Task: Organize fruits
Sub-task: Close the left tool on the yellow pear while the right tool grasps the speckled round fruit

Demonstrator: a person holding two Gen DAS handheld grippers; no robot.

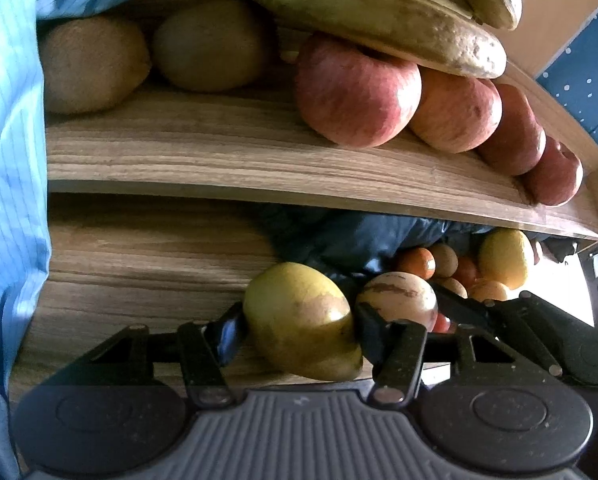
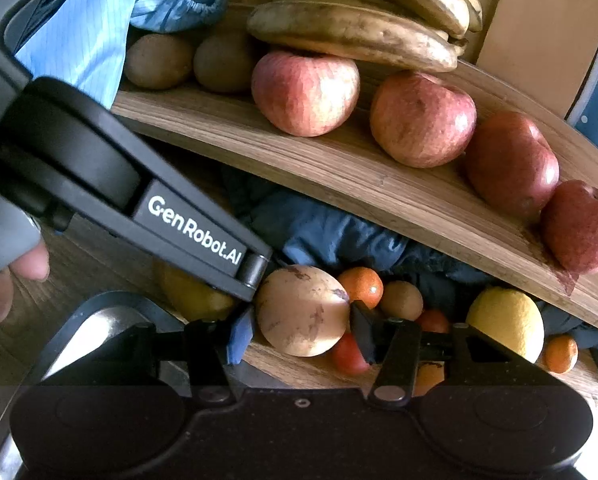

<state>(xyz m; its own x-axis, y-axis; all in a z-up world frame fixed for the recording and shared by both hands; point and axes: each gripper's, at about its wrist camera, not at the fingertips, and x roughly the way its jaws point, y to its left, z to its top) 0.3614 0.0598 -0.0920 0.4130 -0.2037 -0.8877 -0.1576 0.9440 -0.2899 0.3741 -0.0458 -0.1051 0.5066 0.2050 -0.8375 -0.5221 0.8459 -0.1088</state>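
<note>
Low in my left wrist view, my left gripper [image 1: 299, 330] is clamped on a yellow-green pear [image 1: 301, 320], both pads pressed to its smooth, speckled skin. Just right of it, the right gripper [image 2: 301, 326] grasps a tan pear [image 2: 302, 310] with brown russet patches, its pads touching either flank. The two tools sit tight together: in the right wrist view the left one's black arm crosses from upper left and ends just beside the tan pear, so I've little room sideways.

Above, the wooden shelf [image 1: 259, 160] curves across the frame with a bare strip of striped grain along its front edge. On it sit two fuzzy kiwis [image 1: 211, 44] at upper left, a row of four red apples [image 2: 305, 92] running down to the right, the last near the shelf's edge, and spotted bananas [image 2: 355, 32] resting on the first apple.

Under the shelf, small oranges [image 2: 361, 286], a lemon [image 2: 505, 322] and dark blue cloth [image 2: 331, 232] crowd the right side. A pale blue sleeve [image 1: 11, 160] fills the left border.
</note>
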